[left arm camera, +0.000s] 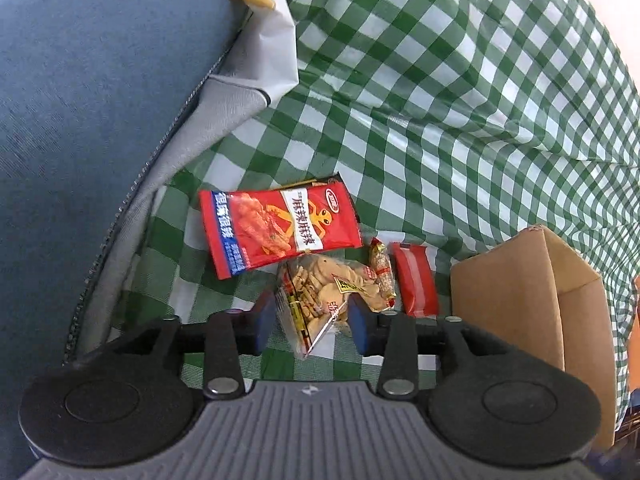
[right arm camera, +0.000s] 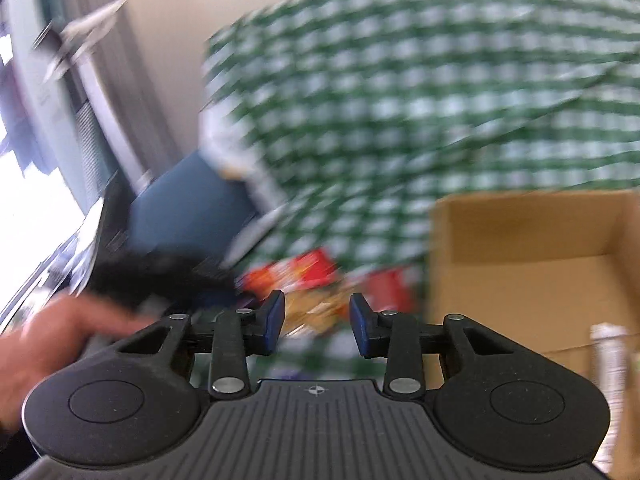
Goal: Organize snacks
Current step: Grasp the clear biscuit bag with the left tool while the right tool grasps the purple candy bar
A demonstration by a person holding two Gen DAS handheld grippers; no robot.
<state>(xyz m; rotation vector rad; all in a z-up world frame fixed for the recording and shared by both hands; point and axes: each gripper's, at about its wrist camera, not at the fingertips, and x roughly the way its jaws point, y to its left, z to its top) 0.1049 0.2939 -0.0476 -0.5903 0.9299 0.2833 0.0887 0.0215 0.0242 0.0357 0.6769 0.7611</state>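
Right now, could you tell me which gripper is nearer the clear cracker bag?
Left. The left gripper straddles the cracker bag, jaws apart; the right gripper hangs farther back, empty.

On the tabletop [left arm camera: 460, 92], covered by a cloth [left arm camera: 420, 140], the snacks lie in a cluster. In the left wrist view the large packet [left arm camera: 276, 228] lies farthest back, partly over another packet behind it. Just in front of it lies the biscuit bag [left arm camera: 324, 300], its near end between the jaws of the left gripper [left arm camera: 312, 320]. Right of the bag, touching it, lies a small candy [left arm camera: 382, 276], then a small packet [left arm camera: 414, 280]. Farther right stands the box [left arm camera: 520, 280]. A bag [left arm camera: 80, 140] fills the left side. In the blurred right wrist view a hand [right arm camera: 52, 344] is at the left.
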